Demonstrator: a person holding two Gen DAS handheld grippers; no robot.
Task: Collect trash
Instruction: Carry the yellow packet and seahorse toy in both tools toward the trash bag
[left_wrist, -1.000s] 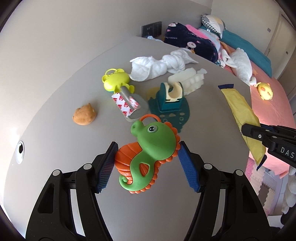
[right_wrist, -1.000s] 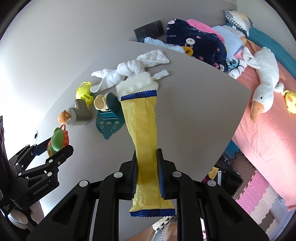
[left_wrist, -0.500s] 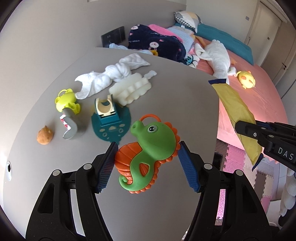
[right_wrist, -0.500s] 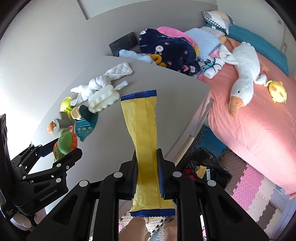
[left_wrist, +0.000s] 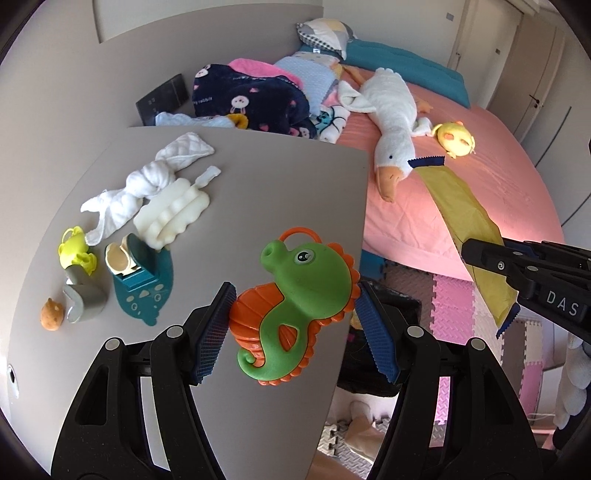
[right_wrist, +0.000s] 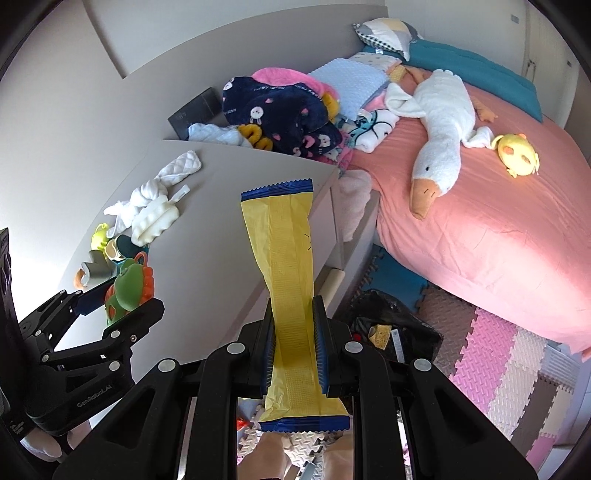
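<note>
Wrapper (right_wrist: 282, 258), long and yellow, clamped in the closed right tongs (right_wrist: 293, 352) above the near desk (left_wrist: 288, 192) edge, and seahorse toy (left_wrist: 295, 306) gripped by the left tongs (left_wrist: 295, 325): carrying step; next, release both over the black bin bag (right_wrist: 391, 325) on the floor.

Home bedroom: pink bed (right_wrist: 480, 236), plush goose (right_wrist: 443, 122).

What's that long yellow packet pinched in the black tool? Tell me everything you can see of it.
The long yellow wrapper with dark blue serrated ends looks like thin, crinkled, flat and seemingly empty foil or plastic. The right gripper is shut on it near its lower end, blue pads squeezing it narrow at the waist. It juts forward, held in the air above the grey table's edge, touching nothing else.
</note>
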